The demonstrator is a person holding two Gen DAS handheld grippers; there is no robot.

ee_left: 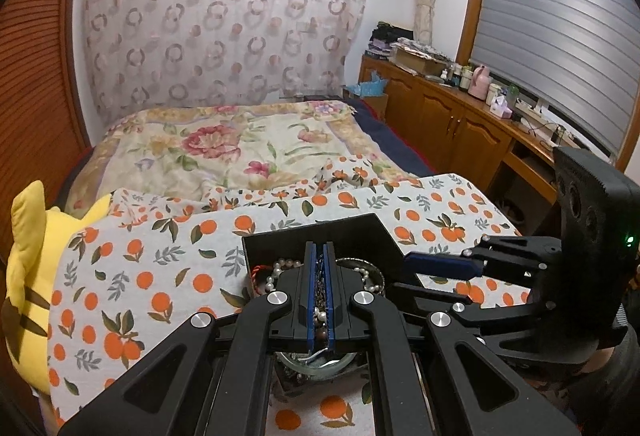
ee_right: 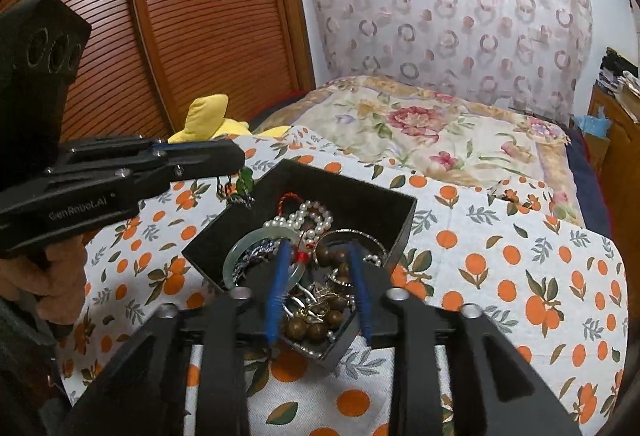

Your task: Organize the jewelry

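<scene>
An open black box (ee_right: 360, 202) sits on an orange-print cloth (ee_right: 520, 276). It holds a pearl string (ee_right: 308, 216), a pale jade bangle (ee_right: 256, 236), brown wooden beads (ee_right: 312, 324) and a silver bangle (ee_right: 360, 234). My right gripper (ee_right: 319, 246) stands open low over the box, its blue pads on either side of the tangled pieces and gripping nothing. My left gripper (ee_left: 320, 248) is shut on a thin chain necklace (ee_left: 320, 296). In the right wrist view the left gripper (ee_right: 238, 158) hovers by the box's far left corner, and the chain with a green pendant (ee_right: 245, 182) dangles from its tips.
A yellow plush toy (ee_left: 28, 276) lies at the cloth's left edge. Behind the cloth is a floral quilt (ee_left: 224, 148) on the bed. A wooden cabinet (ee_left: 460, 116) with bottles runs along the right, and a louvred wooden door (ee_right: 200, 16) stands on the left. A hand (ee_right: 52, 276) holds the left gripper.
</scene>
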